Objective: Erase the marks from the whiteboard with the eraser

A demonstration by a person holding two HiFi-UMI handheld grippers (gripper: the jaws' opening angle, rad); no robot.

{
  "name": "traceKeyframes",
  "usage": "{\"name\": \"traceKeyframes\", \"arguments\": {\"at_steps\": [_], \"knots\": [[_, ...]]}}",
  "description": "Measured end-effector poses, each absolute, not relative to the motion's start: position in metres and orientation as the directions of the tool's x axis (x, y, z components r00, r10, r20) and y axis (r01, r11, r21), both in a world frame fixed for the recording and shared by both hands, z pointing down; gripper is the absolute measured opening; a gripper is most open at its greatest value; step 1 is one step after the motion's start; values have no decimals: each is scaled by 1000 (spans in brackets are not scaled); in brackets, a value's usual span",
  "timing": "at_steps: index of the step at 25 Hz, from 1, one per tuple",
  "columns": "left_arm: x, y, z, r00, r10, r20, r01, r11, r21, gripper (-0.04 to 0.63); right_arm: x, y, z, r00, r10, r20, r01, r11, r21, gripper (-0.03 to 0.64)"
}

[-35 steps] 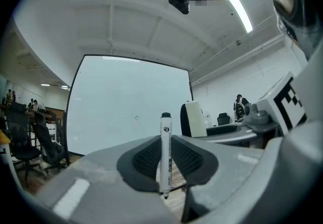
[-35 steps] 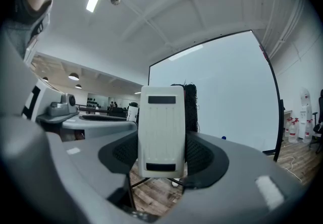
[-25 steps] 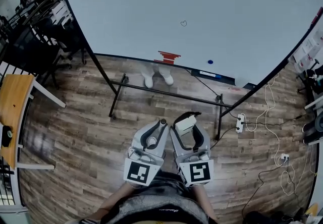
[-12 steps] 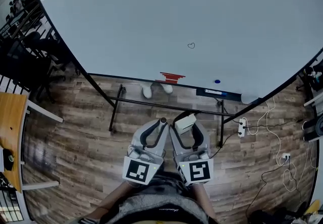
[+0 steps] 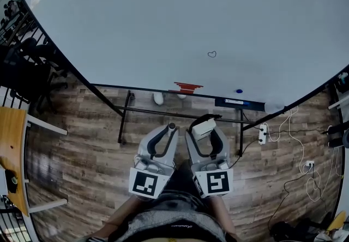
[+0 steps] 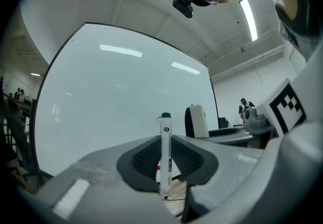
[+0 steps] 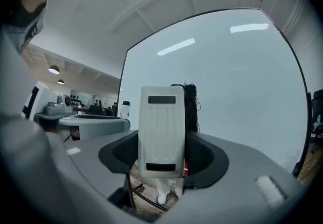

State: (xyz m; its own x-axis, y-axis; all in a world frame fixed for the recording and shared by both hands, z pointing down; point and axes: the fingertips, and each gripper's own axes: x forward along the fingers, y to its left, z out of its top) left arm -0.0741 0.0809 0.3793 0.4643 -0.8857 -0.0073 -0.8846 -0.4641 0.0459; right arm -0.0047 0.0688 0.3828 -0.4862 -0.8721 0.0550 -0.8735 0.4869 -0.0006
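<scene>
While the right gripper (image 5: pixel 204 133) is clamping the white rectangular plastic eraser (image 7: pixel 161 132) by its long sides, likely light and stiff, in front of the big whiteboard (image 5: pixel 163 28) and well apart from its small black heart mark (image 5: pixel 211 54), the left gripper (image 5: pixel 170 127) is pinching a slim white marker (image 6: pixel 165 155).

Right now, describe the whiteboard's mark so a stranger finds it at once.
Start at the big whiteboard filling the upper head view, then look low and right of centre. The mark is a small dark heart-like loop, alone on the white face; the red patch and blue dot below it sit at the bottom edge.
</scene>
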Motion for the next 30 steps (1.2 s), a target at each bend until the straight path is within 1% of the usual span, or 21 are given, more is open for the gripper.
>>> {"name": "traceKeyframes", "arguments": {"at_steps": [5, 11, 18, 30], "knots": [[-68, 52, 382, 454, -891, 0, -890, -454, 52, 71, 6, 35, 384, -481, -875, 58, -876, 483, 23, 261], [-41, 8, 371, 458, -889, -10, -888, -458, 39, 71, 36, -12, 376, -470, -880, 61, -881, 473, 27, 261], [-9, -39, 360, 458, -889, -14, -888, -458, 28, 70, 63, -64, 360, -470, -882, 26, -883, 470, 12, 261], [8, -73, 364, 412, -911, -18, -910, -413, 40, 71, 81, -108, 357, -493, -869, 48, -868, 495, 45, 259]]}}
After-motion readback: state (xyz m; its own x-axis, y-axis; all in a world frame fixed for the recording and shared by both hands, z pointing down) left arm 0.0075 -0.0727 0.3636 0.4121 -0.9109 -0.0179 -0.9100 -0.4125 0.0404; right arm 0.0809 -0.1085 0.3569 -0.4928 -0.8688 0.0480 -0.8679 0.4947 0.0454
